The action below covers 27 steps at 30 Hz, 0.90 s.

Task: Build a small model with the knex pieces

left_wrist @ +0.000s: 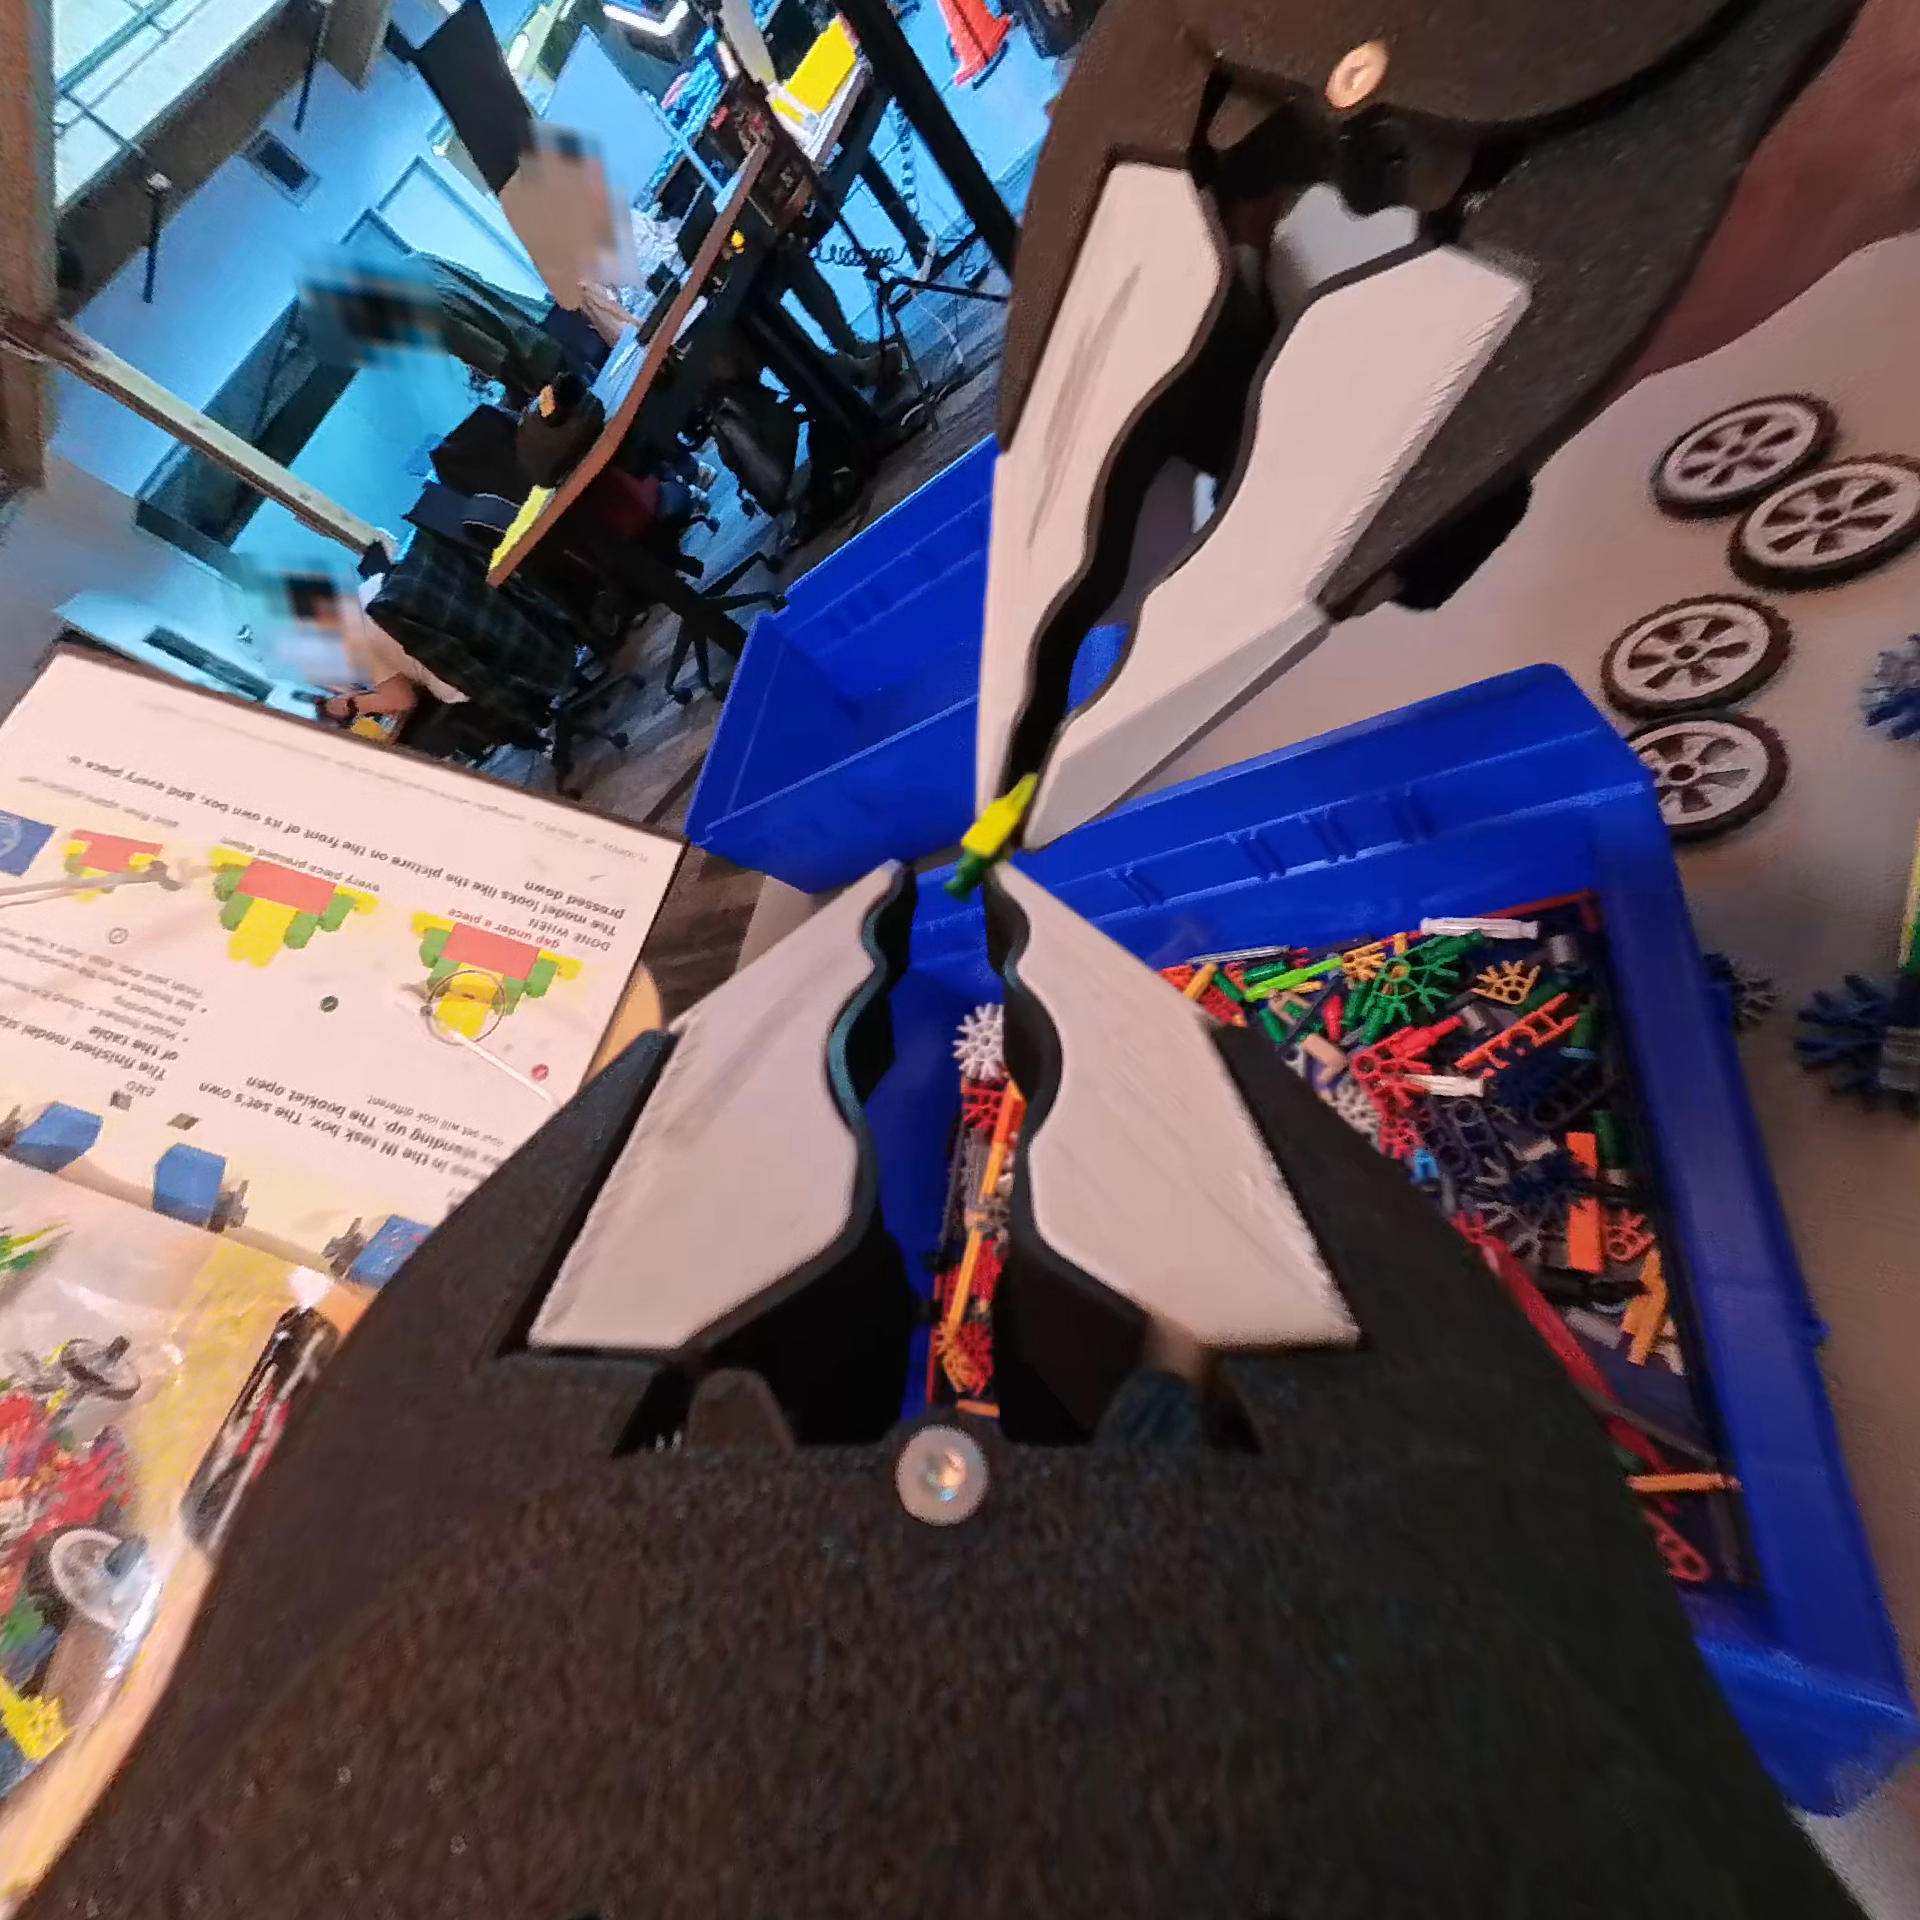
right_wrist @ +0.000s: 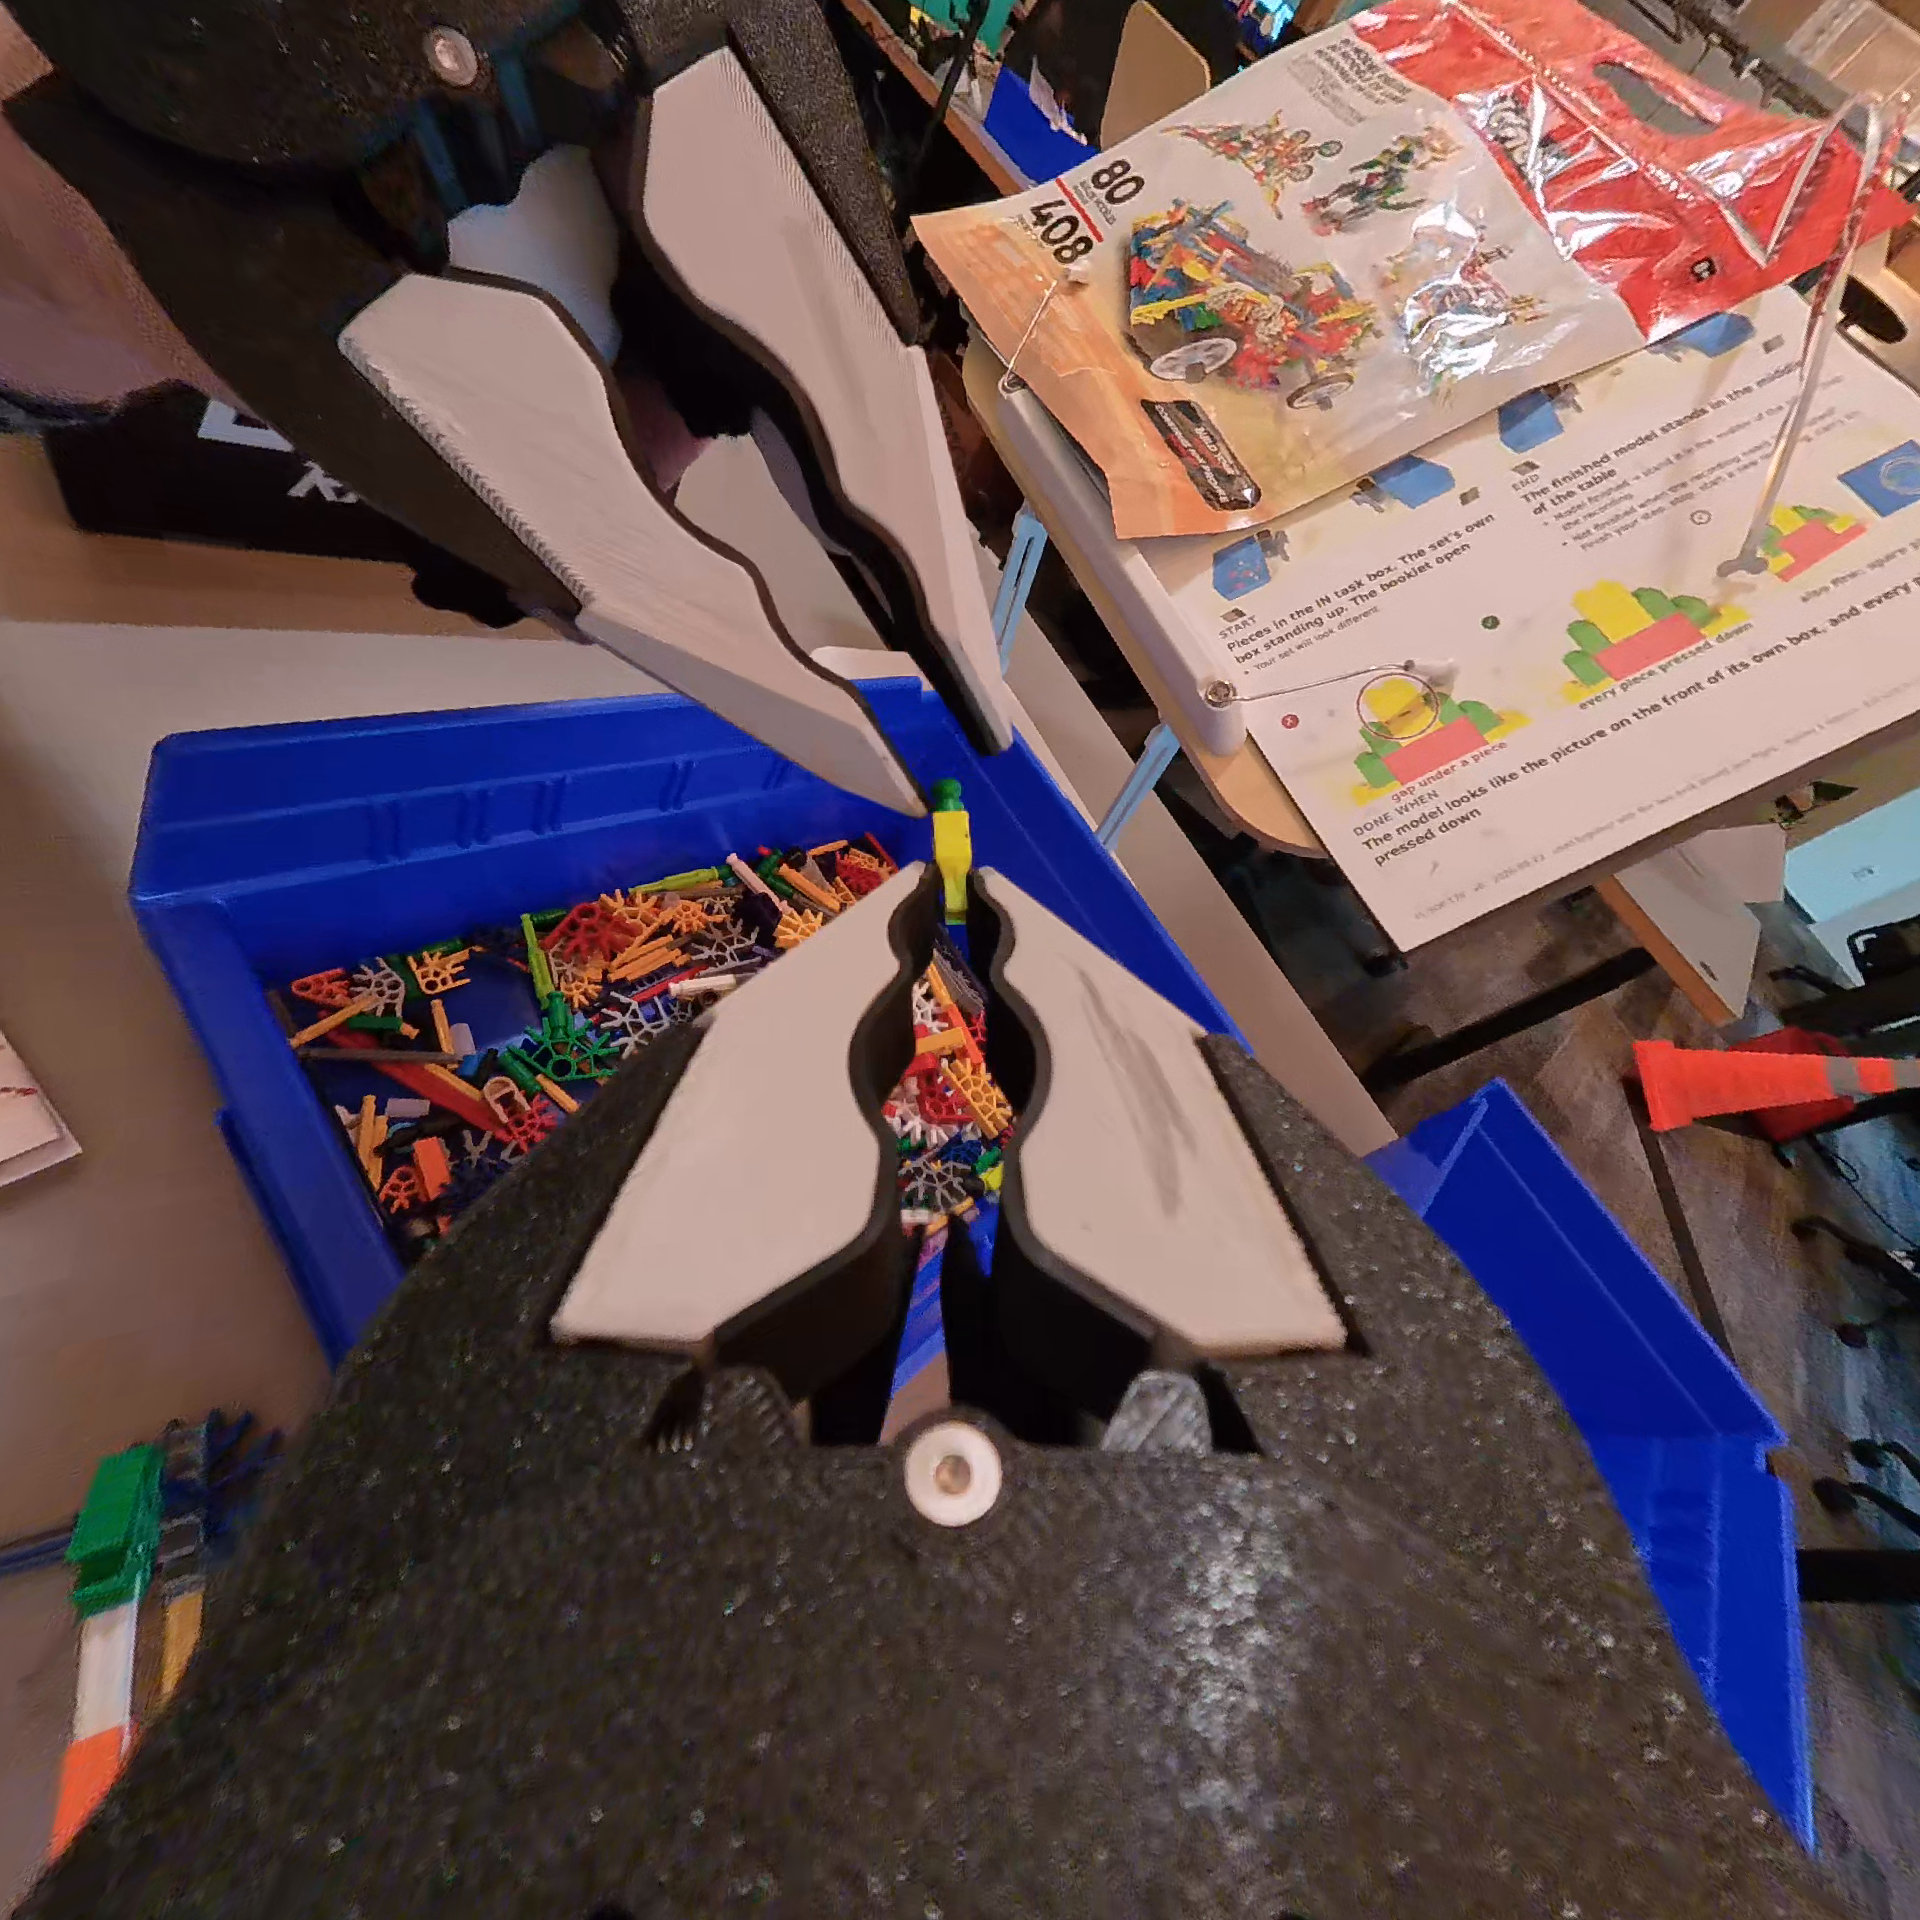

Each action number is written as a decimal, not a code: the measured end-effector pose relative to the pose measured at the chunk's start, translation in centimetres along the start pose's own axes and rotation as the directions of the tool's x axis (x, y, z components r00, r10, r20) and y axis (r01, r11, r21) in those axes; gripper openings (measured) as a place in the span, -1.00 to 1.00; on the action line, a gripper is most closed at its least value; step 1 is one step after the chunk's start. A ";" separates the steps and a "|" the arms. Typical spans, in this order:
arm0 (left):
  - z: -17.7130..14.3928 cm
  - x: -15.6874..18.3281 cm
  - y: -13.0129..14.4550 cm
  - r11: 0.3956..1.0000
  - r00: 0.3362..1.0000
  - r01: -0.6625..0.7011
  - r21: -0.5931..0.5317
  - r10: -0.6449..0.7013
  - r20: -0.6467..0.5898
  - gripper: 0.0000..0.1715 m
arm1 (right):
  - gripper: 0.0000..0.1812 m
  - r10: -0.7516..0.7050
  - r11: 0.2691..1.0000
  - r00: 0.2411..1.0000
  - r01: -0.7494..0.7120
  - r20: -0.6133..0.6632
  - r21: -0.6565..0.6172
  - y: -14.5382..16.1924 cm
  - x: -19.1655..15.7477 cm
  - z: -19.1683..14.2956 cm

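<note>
My right gripper (right_wrist: 953, 875) is shut on a small yellow connector (right_wrist: 951, 844) with a green rod (right_wrist: 945, 797) sticking out of its far end. It holds them above the far rim of a blue bin (right_wrist: 520, 748) full of mixed coloured construction pieces. My left gripper (left_wrist: 948, 871) faces it tip to tip. Its jaws stand a little apart around the green rod's end (left_wrist: 963, 876), which lies against one finger. In the left wrist view the right gripper (left_wrist: 1013, 805) comes down from above, pinching the yellow connector (left_wrist: 997, 828). The left gripper also shows in the right wrist view (right_wrist: 956, 777).
A second blue bin (left_wrist: 831, 727) stands beyond the full one (left_wrist: 1351, 821). Several grey wheels (left_wrist: 1694, 655) and blue spoked connectors (left_wrist: 1860, 1039) lie on the table. An instruction sheet (right_wrist: 1558, 675) and a plastic bag with a booklet (right_wrist: 1299, 291) sit on a side stand. A green-and-orange build (right_wrist: 114, 1558) lies nearby. The tips of both grippers are at nearly the same place. Left tips and right tips are each some 15 centimeters from the green-and-orange build (right_wrist: 114, 1558).
</note>
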<state>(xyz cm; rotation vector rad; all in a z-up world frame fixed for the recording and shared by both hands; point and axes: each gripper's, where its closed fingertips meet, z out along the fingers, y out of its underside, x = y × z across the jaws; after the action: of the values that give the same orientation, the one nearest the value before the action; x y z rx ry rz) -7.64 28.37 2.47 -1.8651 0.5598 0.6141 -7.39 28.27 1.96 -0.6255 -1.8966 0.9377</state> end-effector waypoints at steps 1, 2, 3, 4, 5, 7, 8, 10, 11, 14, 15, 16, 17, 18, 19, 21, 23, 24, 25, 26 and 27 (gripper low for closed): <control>0.0 -0.1 0.3 1.000 1.000 -0.006 -0.013 0.006 0.003 -0.83 | -0.97 0.006 1.000 1.000 -0.007 0.005 0.011 -0.1 0.0 -0.1; 0.0 0.1 0.4 1.000 1.000 -0.007 -0.018 0.007 -0.014 -0.83 | -0.97 0.012 1.000 1.000 -0.012 0.005 0.015 0.0 0.0 -0.2; 0.1 0.4 0.3 1.000 0.999 -0.005 -0.008 0.005 -0.034 -0.84 | -0.96 0.009 1.000 1.000 -0.009 0.007 0.013 0.0 0.0 -0.2; 0.1 0.7 0.1 1.000 0.999 -0.009 -0.003 0.009 -0.045 -0.85 | -0.96 0.003 1.000 1.000 -0.004 0.015 0.014 0.0 -0.2 -0.3; 0.3 0.7 0.2 1.000 0.999 -0.020 -0.008 0.020 -0.032 -0.84 | -0.96 -0.002 1.000 1.000 0.002 0.021 0.016 0.0 -0.3 -0.3; 0.4 0.9 0.2 1.000 0.999 -0.019 -0.007 0.018 -0.038 -0.89 | -0.96 -0.010 1.000 1.000 0.009 0.022 0.011 0.0 -0.4 -0.2; 0.4 0.9 0.2 1.000 0.999 -0.017 -0.002 0.017 -0.041 -0.91 | -0.96 -0.010 1.000 1.000 0.010 0.022 0.012 0.0 -0.4 -0.2; 0.4 1.0 0.3 0.999 0.999 -0.031 -0.009 0.031 -0.041 -0.91 | -0.96 -0.003 1.000 1.000 0.002 0.022 0.016 0.0 -0.4 -0.2; 0.4 0.9 0.2 0.999 0.999 -0.036 -0.008 0.036 -0.037 -0.93 | -0.96 0.002 1.000 1.000 -0.003 0.019 0.015 0.0 -0.4 -0.2; 0.6 0.8 0.3 1.000 0.999 -0.023 -0.006 0.023 -0.027 -0.92 | -0.97 0.015 1.000 1.000 -0.015 0.004 0.002 0.2 -0.2 0.0; 0.7 0.8 0.3 1.000 1.000 -0.018 -0.003 0.018 -0.021 -0.91 | -0.97 0.017 1.000 1.000 -0.017 0.000 -0.004 0.3 -0.2 0.0; 0.8 0.9 0.4 1.000 0.999 -0.025 -0.009 0.024 -0.023 -0.88 | -0.97 0.014 1.000 1.000 -0.014 -0.005 -0.008 0.4 -0.2 0.1; 0.8 0.9 0.5 1.000 0.999 -0.027 -0.014 0.027 -0.020 -0.89 | -0.97 0.018 1.000 1.000 -0.018 -0.008 -0.013 0.5 -0.3 0.2; 0.9 0.9 0.6 0.999 0.999 -0.027 -0.021 0.027 -0.019 -0.90 | -0.97 0.024 1.000 1.000 -0.024 -0.010 -0.018 0.5 -0.3 0.3; 0.9 1.0 0.7 0.999 0.999 -0.029 -0.026 0.028 -0.018 -0.91 | -0.97 0.021 0.999 1.000 -0.021 -0.012 -0.026 0.7 -0.4 0.3; 1.0 1.0 0.9 0.998 0.999 -0.047 -0.051 0.047 -0.006 -0.93 | -0.97 0.024 0.999 0.999 -0.025 -0.029 -0.036 0.8 -0.3 0.5; 1.3 1.0 1.1 0.996 0.998 -0.053 -0.077 0.055 0.016 -0.94 | -0.97 0.037 0.998 0.999 -0.039 -0.038 -0.049 1.1 -0.2 0.6; 1.4 0.9 1.3 0.995 0.999 -0.044 -0.086 0.046 0.025 -0.94 | -0.98 0.043 0.997 0.998 -0.046 -0.048 -0.056 1.2 -0.1 0.7; 1.6 0.9 1.4 0.995 0.999 -0.031 -0.092 0.034 0.032 -0.94 | -0.98 0.049 0.997 0.997 -0.053 -0.058 -0.061 1.4 0.0 0.8; 1.7 0.9 1.5 0.995 0.999 -0.024 -0.095 0.028 0.038 -0.94 | -0.98 0.055 0.996 0.996 -0.060 -0.069 -0.066 1.5 0.1 0.9; 1.8 0.8 1.6 0.995 0.999 -0.013 -0.100 0.017 0.045 -0.95 | -0.98 0.059 0.995 0.995 -0.065 -0.082 -0.070 1.6 0.2 1.0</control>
<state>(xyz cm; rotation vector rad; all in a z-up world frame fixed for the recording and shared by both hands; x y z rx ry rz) -8.31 29.45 0.22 -1.9371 0.5220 0.7039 -8.32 28.98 0.49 -0.7584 -1.8560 0.8730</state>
